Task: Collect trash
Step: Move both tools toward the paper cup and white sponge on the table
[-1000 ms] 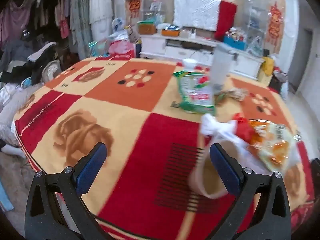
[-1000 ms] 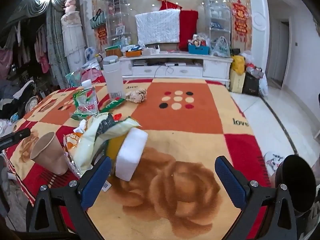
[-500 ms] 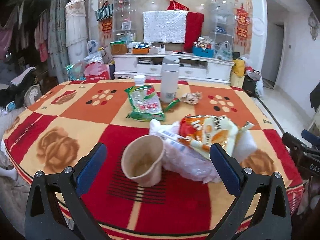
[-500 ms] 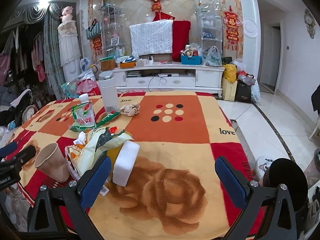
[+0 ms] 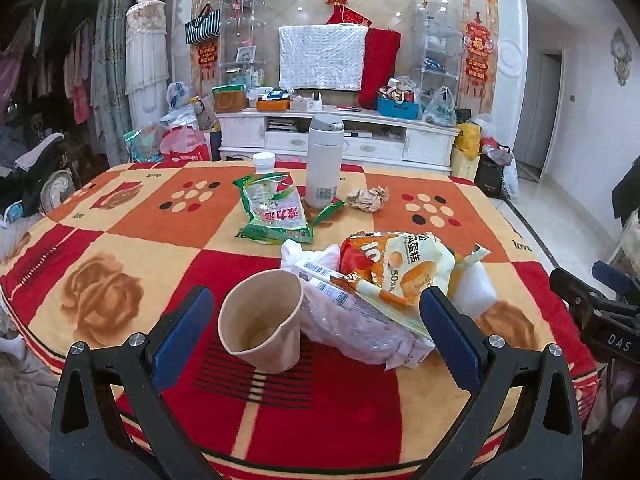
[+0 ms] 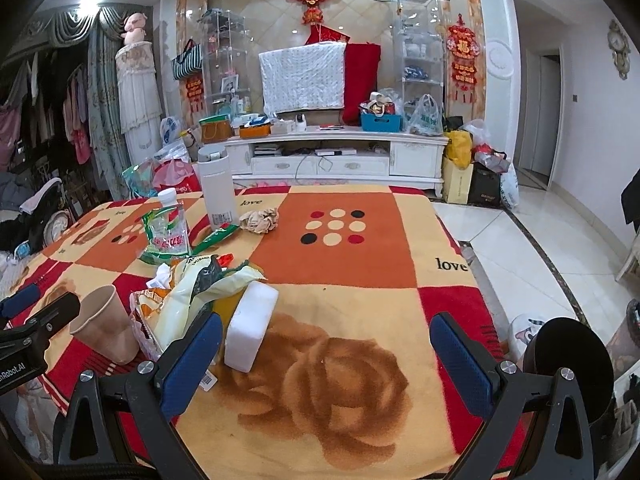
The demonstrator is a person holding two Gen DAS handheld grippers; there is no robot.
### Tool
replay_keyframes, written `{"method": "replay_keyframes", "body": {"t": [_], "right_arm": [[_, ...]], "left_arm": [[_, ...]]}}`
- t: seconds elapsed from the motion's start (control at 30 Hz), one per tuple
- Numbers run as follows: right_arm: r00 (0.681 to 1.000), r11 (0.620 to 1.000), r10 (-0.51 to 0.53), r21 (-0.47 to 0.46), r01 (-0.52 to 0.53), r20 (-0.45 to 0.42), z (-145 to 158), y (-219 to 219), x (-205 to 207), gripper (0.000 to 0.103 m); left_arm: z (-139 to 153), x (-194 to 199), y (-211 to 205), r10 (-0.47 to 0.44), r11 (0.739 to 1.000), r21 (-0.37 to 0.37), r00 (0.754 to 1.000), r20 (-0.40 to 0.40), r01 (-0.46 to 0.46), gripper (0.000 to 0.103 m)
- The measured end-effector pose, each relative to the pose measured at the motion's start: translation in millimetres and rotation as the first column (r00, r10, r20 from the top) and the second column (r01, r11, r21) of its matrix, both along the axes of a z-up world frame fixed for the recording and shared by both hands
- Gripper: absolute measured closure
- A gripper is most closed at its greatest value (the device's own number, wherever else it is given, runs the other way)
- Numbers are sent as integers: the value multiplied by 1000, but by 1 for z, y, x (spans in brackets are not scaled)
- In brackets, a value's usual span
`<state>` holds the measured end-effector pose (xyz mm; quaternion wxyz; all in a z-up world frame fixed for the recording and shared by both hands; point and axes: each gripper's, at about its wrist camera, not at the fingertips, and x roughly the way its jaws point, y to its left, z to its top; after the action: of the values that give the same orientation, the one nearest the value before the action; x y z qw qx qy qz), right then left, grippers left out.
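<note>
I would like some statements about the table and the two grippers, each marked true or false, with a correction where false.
1. The left gripper is open and holds nothing. True.
2. The paper cup lies flat on its side. False: it stands, leaning, mouth up.
3. The white thermos stands upright. True.
4. The right gripper is shut on the white foam block. False: it is open and apart from the block.
5. The crumpled paper ball sits inside the cup. False: it lies beside the thermos.
</note>
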<state>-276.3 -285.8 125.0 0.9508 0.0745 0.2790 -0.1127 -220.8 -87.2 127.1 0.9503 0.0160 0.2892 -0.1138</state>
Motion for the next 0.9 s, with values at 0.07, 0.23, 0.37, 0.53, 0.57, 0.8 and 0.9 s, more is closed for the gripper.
{"method": "replay_keyframes", "body": {"t": [0.07,0.23,0.37,0.53,0.57,0.8,0.9], "right_arm": [[1000,1000,-1,-3,1,-6,-1,1,1,0],[1000,1000,-2,-5,2,-17,-1,2,2,0],[999,1000,-5,-23,4,-32,-2,7,3,0],[999,1000,-8,-9,7,-49,-6,16,0,0],[999,1000,-7,-3,7,-54,-6,19,0,0],[997,1000,-1,6,2,-80,-4,31,2,0],[997,1000,-1,-8,0,-80,-3,38,0,0]], "left_arm": [[-1,1,0,0,1000,0,1000,-5,0,1],[-3,2,2,-1,1000,-3,1000,-11,1,1],[-2,-1,4,-8,1000,-1,1000,1,8,1],[-1,-6,8,-24,1000,5,1000,12,24,1],[-1,-6,10,-29,1000,9,999,14,28,1],[-3,-9,29,-15,1000,8,1000,17,15,1],[-6,-8,34,-17,1000,5,1000,5,17,1]]}}
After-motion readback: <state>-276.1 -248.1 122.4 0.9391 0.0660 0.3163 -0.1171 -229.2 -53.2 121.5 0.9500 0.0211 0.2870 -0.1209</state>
